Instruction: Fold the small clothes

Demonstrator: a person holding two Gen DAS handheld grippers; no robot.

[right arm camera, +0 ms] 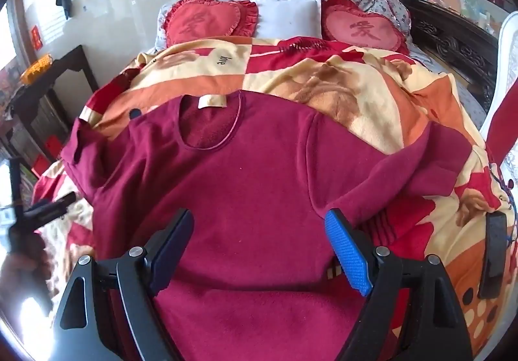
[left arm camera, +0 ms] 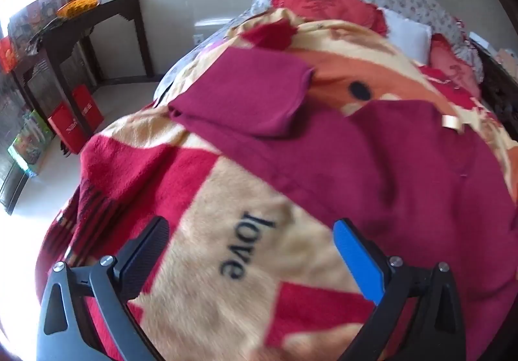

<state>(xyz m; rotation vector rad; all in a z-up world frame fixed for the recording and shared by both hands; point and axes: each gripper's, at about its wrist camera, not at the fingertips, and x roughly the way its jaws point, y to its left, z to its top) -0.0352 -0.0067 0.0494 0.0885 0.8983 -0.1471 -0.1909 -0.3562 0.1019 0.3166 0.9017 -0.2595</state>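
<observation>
A maroon long-sleeved top [right arm camera: 252,186] lies flat on a patterned blanket [right arm camera: 356,92], neckline and cream label [right arm camera: 212,100] toward the pillows. Its left sleeve [left arm camera: 246,95] is folded back on itself. My right gripper [right arm camera: 259,221] hovers above the top's lower body, open, nothing between its fingers. My left gripper [left arm camera: 252,231] is open over the blanket, beside the top's left edge [left arm camera: 388,166], nothing between its fingers. In the right wrist view the left gripper [right arm camera: 48,205] shows at the far left edge, held by a hand.
Two red heart cushions [right arm camera: 207,19] and a white pillow [right arm camera: 288,16] lie at the bed head. A dark wooden side table [left arm camera: 97,20] stands left of the bed, with red boxes [left arm camera: 74,121] on the floor. A dark carved headboard [right arm camera: 453,43] runs along the right. A dark flat object [right arm camera: 493,254] lies on the blanket at right.
</observation>
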